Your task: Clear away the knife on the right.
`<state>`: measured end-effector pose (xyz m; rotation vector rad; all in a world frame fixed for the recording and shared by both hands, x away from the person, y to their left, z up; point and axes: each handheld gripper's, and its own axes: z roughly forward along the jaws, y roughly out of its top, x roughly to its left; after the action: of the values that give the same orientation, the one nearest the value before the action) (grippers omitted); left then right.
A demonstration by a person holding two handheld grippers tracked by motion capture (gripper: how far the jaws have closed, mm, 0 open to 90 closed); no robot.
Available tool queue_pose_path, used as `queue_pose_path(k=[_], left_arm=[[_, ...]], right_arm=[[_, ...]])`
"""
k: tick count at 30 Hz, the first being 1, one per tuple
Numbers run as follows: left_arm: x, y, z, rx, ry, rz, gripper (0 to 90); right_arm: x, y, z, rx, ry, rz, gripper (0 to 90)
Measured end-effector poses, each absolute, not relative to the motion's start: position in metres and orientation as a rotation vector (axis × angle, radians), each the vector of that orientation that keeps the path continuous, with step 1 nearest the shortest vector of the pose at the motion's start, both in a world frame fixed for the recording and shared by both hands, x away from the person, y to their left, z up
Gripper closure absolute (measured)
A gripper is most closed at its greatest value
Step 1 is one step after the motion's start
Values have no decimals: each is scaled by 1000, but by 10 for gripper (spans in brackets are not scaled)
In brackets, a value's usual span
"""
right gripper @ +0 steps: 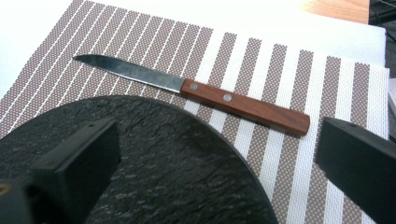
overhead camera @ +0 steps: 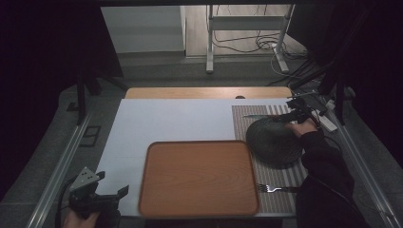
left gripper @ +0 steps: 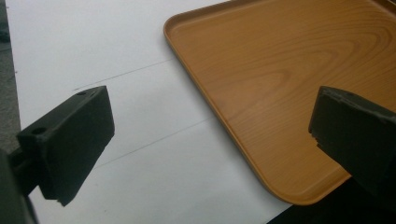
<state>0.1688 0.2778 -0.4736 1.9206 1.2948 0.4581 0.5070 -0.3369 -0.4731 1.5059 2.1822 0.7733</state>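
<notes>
A knife [right gripper: 196, 93] with a steel blade and a brown wooden handle lies on the striped placemat [right gripper: 299, 70], just beyond a round black slate plate [right gripper: 154, 163]. My right gripper [right gripper: 215, 158] hovers open over the plate's far edge, its jaws wide apart and nothing between them; in the high view the right gripper [overhead camera: 297, 114] is at the far right of the table, by the plate [overhead camera: 275, 141]. My left gripper [overhead camera: 116, 194] is open at the table's near left corner, beside the wooden tray [overhead camera: 199, 178]. In the left gripper view its jaws frame the tray's corner [left gripper: 280, 93].
A fork [overhead camera: 273, 188] lies on the placemat [overhead camera: 285, 173] near the front edge, right of the tray. A white sheet [overhead camera: 166, 121] covers the tabletop. A white table frame and cables [overhead camera: 256, 42] stand on the floor beyond the table.
</notes>
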Motion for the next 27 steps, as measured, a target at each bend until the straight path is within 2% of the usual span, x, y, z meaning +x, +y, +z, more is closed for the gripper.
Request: queue_pose_path(k=[1,2,3,4,5,12,13,17,27], left_arm=[[169,278,-474,1920,1295,457,9],[169,278,-474,1921,1294,458,9],[169,278,-474,1921,1294,458,9],[169,278,-474,1921,1294,458,9],[169,278,-474,1922,1294,458,10],[169,278,-474,1924,1294,458,10],[169,277,-474,1926,1294,459,10],[169,277,-474,1934,1293,459,12],[170,276,-474,1940,1293,460,13]], right_arm=[[508,-337,-473,1502,2186,761,70],[511,-339,-473,1482,2198,748,175],[512,-339,-472,1475,2207,742,212],[512,-339,-472,1475,2207,742,212],[514,-341,-471,1480,2210,757,320],[526,-348,-472,1476,2254,787,695],[526,-348,-472,1476,2254,787,695],[532,-351,-474,1471,2253,745,892],[554,-361,-485,1502,2200,659,892]])
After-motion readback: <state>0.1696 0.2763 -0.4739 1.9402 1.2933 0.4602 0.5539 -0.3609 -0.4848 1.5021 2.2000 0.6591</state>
